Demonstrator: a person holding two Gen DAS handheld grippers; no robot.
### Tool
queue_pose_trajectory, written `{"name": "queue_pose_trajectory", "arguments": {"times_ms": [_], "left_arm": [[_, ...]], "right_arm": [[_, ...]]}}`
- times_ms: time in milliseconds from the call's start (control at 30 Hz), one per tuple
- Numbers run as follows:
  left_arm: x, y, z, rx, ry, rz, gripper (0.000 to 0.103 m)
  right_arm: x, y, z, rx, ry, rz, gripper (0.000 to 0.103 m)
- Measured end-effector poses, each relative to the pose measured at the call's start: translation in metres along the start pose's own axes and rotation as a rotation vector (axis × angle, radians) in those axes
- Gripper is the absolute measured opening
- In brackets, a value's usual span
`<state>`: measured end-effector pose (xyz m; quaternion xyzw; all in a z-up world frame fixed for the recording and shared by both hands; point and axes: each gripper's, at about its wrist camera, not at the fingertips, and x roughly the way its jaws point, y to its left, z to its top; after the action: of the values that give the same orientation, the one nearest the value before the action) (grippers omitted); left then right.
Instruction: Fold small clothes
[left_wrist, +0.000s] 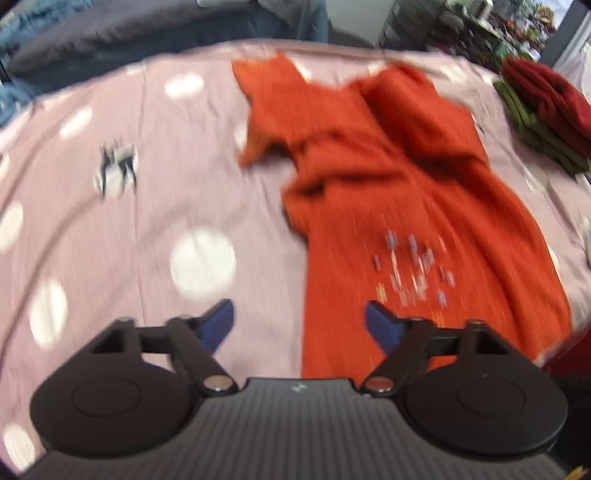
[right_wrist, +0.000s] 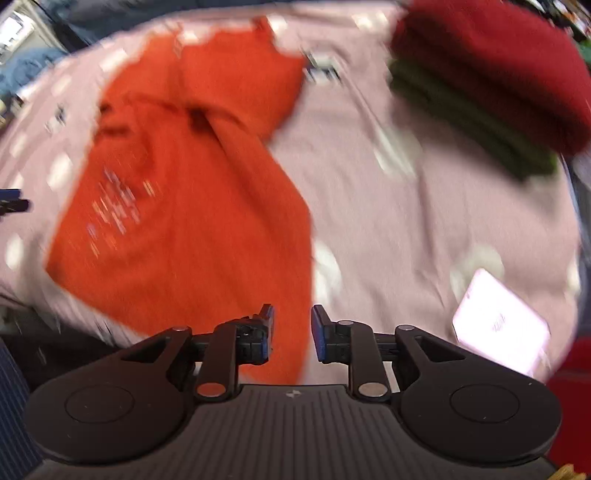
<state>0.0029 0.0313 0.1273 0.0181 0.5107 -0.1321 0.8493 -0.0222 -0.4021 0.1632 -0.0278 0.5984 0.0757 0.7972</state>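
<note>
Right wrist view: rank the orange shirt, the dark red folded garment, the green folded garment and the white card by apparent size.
1. orange shirt, largest by far.
2. dark red folded garment.
3. green folded garment, only its edge showing under the red one.
4. white card, though nearness to the camera makes its rank against the green one unsure.

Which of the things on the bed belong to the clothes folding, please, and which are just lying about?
Job: orange shirt, spread out and unfolded; stack of folded red and green clothes; left gripper and right gripper, both open.

Lying about: white card-like item; grey pillow.
</note>
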Motion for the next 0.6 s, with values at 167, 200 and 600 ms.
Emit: {"name": "queue_pose_trajectory", "arguments": {"times_ms": [167,200,600], "left_arm": [[0.03,0.002,0.061,-0.086,-0.133,0.06,0.086],[0.037,0.002,0.074,-0.102,-0.152,0.073,0.086],[0.075,0.037,0.136,-0.322,-0.195,0.196,0.089]], "right_arm": [[0.006,0.037,0.063,-0.119,-0.163,0.08,0.055],[0.008,0.045,0.075,-0.14,-0.192,0.1,0.056],[0.091,0.165,0.178,-0.324,-0.318,0.251,0.092]]}}
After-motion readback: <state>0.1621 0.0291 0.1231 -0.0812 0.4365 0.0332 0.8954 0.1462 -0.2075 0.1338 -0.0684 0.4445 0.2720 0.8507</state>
